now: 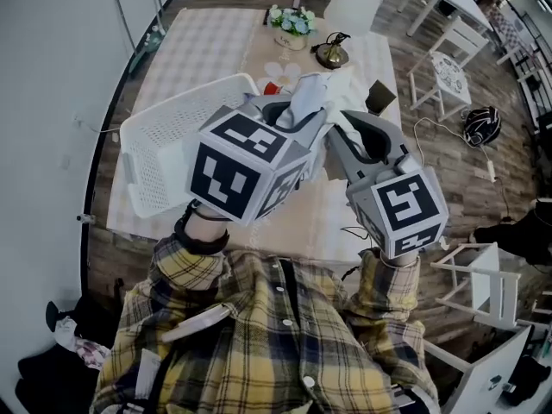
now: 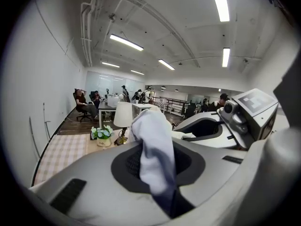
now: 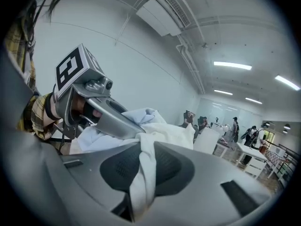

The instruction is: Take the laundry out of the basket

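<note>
head view, left to right: white basket (image 1: 164,158) on a checked table (image 1: 198,41); left gripper (image 1: 291,117); white cloth (image 1: 312,89); right gripper (image 1: 343,132). the two grippers lie side by side, tips pointing away from the person, whose plaid shirt (image 1: 259,335) fills the lower frame. the cloth is bunched at both tips, raised just right of the basket's rim and above the table; whether it hangs wholly clear of the basket cannot be told. beyond it on the table stand a flower pot (image 1: 291,22) and a lamp (image 1: 331,52).

left gripper view: the left gripper (image 2: 160,168) has its jaws clenched on a fold of the cloth (image 2: 151,135), which rises from between the pads. the right gripper (image 2: 214,126) lies close at the right.

right gripper view: the left gripper (image 3: 106,114) shows at the left. the right gripper (image 3: 140,173) has its jaws clamped on a twisted strand of the cloth (image 3: 164,133), which spreads beyond the tips toward the other gripper.
</note>
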Action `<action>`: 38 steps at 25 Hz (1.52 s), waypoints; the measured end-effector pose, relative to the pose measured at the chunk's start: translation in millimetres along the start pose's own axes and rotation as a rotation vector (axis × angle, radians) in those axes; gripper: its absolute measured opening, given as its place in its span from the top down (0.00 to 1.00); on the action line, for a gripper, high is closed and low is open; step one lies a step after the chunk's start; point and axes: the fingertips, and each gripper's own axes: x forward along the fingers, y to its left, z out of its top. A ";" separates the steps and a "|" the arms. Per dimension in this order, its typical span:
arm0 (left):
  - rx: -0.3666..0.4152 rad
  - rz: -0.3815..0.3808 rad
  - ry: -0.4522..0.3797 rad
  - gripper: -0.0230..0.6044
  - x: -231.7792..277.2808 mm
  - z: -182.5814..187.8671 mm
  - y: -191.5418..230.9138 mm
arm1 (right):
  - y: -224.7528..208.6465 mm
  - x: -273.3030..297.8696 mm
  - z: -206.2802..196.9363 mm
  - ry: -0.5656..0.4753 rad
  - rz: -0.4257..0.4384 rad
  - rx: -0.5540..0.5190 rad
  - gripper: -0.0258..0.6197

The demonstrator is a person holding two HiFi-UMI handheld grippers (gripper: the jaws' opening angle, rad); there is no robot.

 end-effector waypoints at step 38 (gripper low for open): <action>-0.050 -0.135 0.389 0.81 151.2 -186.8 -142.7 | -6.8 -76.3 -271.4 0.361 0.098 0.323 0.82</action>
